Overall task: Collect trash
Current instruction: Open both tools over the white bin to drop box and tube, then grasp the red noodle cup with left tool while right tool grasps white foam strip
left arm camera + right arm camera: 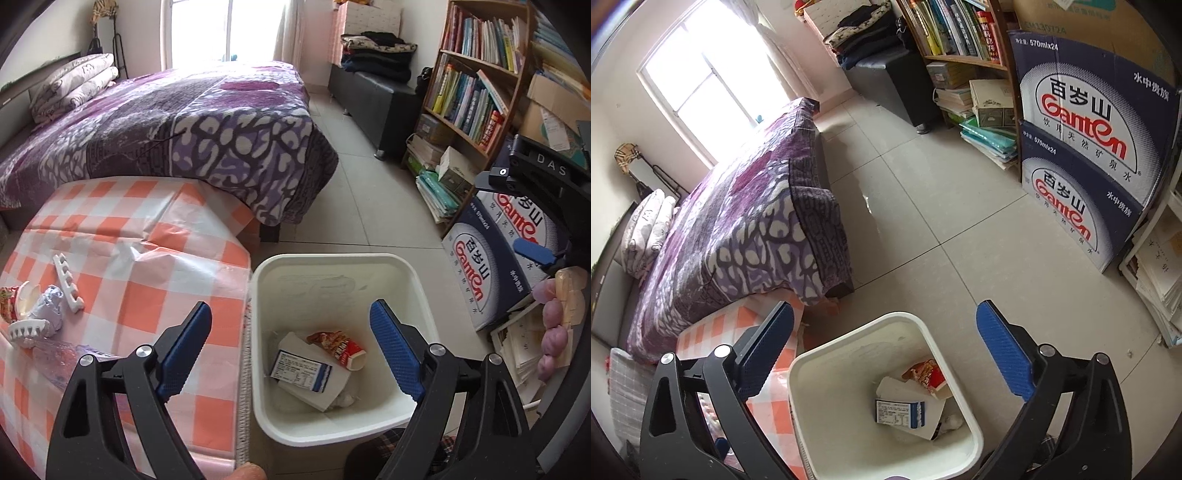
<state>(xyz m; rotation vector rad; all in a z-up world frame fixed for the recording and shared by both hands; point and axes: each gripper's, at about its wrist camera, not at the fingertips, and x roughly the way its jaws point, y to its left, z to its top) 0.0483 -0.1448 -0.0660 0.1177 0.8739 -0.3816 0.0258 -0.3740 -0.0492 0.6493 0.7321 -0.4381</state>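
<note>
A white trash bin (417, 288) stands on the floor beside the checked table (147, 266); it also shows in the right wrist view (812, 369). Inside lie a white and blue carton (306, 369), a red snack wrapper (338, 349) and white tissue. My left gripper (291, 317) is open and empty, above the bin's left rim. My right gripper (886, 321) is open and empty above the bin (812, 369); it also shows at the left wrist view's right edge (532, 251). On the table's left edge lie a crumpled cup and foil wrapper (33, 306), white toothed plastic pieces (68, 282) and a clear plastic bag (62, 354).
A bed with a purple blanket (184, 129) stands behind the table. A bookshelf (476, 81) and stacked Ganten water boxes (1086, 147) line the right side. Tiled floor (942, 221) lies between them. A dark bench (373, 96) stands at the back.
</note>
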